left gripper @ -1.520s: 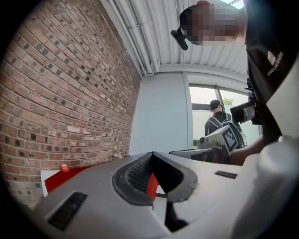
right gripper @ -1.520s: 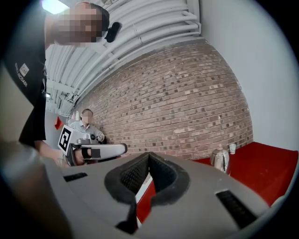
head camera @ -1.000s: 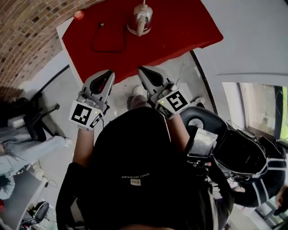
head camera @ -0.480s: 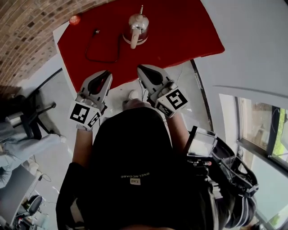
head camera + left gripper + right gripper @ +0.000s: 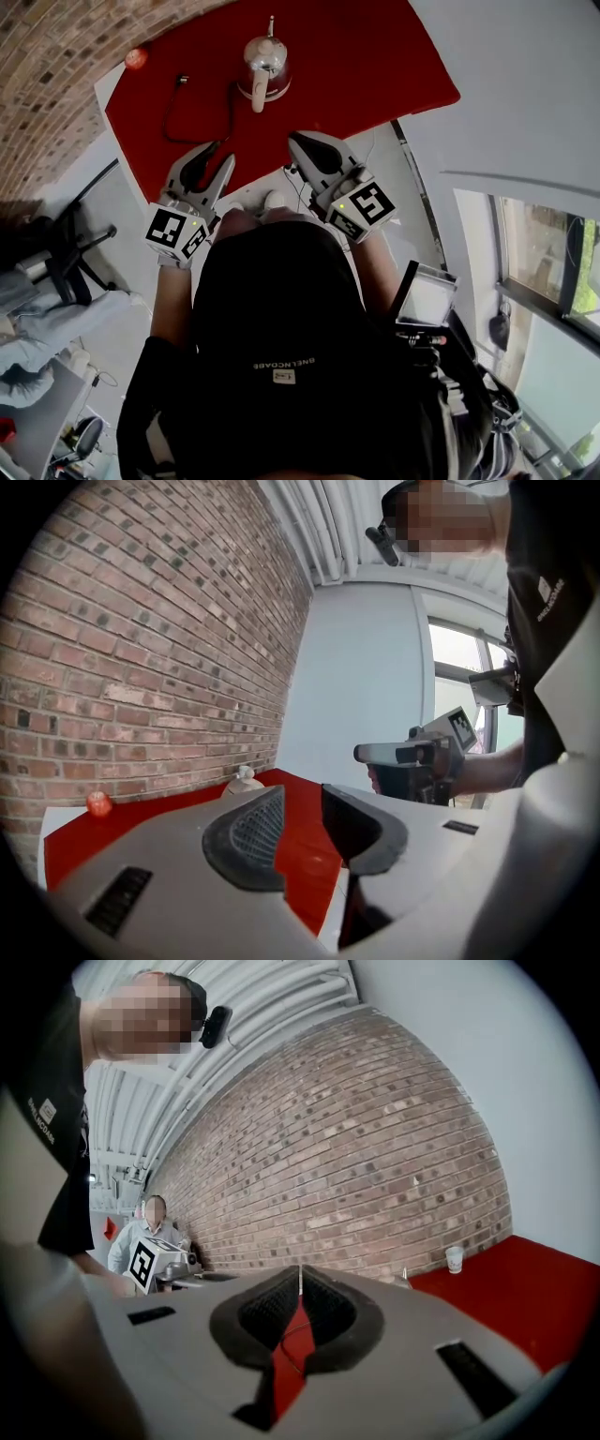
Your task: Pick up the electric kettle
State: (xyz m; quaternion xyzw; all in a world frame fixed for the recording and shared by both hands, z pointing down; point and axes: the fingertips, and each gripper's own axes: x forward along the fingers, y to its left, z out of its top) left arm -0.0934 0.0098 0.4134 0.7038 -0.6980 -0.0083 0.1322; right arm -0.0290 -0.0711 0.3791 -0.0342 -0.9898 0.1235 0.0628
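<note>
So, the red table [image 5: 375, 56] has the kettle [image 5: 265, 64] standing upright toward its far side, well ahead of both grippers. The left gripper [image 5: 217, 157] has just been opening its jaws and there's nothing between them, while the right gripper [image 5: 294, 141] has its tips together, empty too. The kettle looks rigid, probably slick-sided and a bit heavy, so I'd clamp the pale handle [image 5: 260, 94] pointing back at the person, not the body.
</note>
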